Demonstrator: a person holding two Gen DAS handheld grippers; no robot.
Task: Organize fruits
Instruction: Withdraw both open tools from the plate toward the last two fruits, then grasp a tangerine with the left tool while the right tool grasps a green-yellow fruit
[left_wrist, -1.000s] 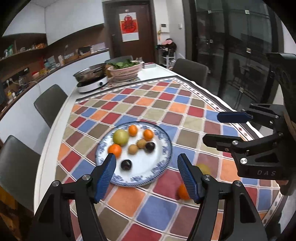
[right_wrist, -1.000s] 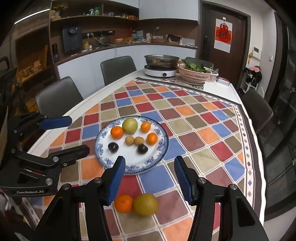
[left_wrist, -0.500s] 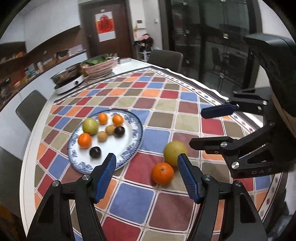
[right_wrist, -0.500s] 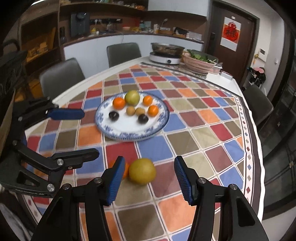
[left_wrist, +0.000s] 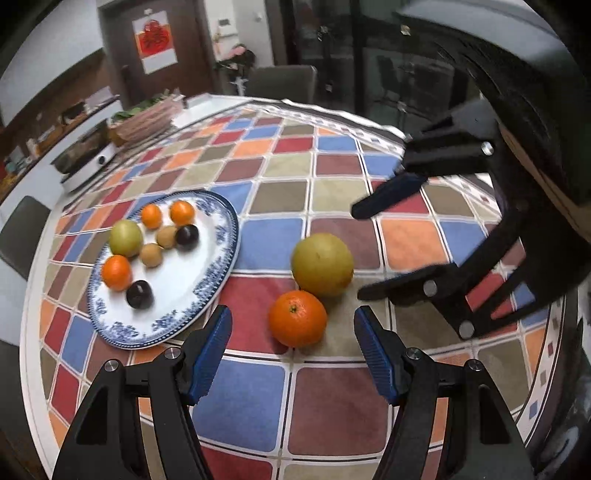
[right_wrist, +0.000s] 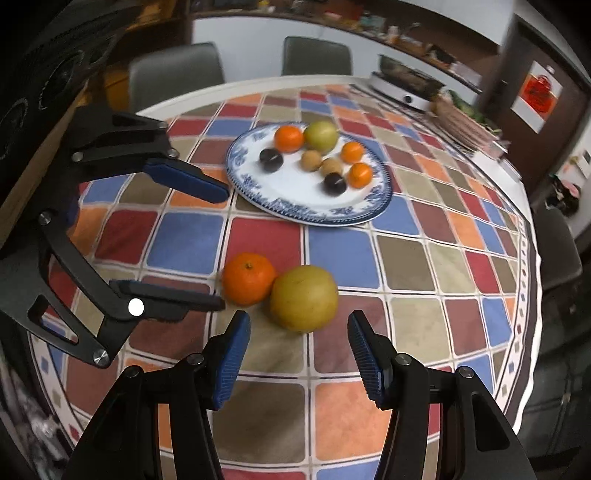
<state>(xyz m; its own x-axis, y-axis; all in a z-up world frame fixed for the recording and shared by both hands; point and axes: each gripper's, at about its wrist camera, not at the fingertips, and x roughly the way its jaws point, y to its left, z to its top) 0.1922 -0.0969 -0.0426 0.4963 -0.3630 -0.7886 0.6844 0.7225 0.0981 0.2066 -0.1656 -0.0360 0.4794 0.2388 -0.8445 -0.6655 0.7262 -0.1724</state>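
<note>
Most fruit's on the plate (left_wrist: 221, 258) already: eight pieces. Left on the bench (left_wrist: 332, 398), touching: an orange (left_wrist: 297, 318) and a yellow pear (right_wrist: 303, 297). Left claw (left_wrist: 291, 350) and right claw (right_wrist: 298, 350) both gape, empty, near those two.

The far counter (left_wrist: 55, 133) is blurred, and chairs (left_wrist: 22, 232) are cut by the frame edge.
</note>
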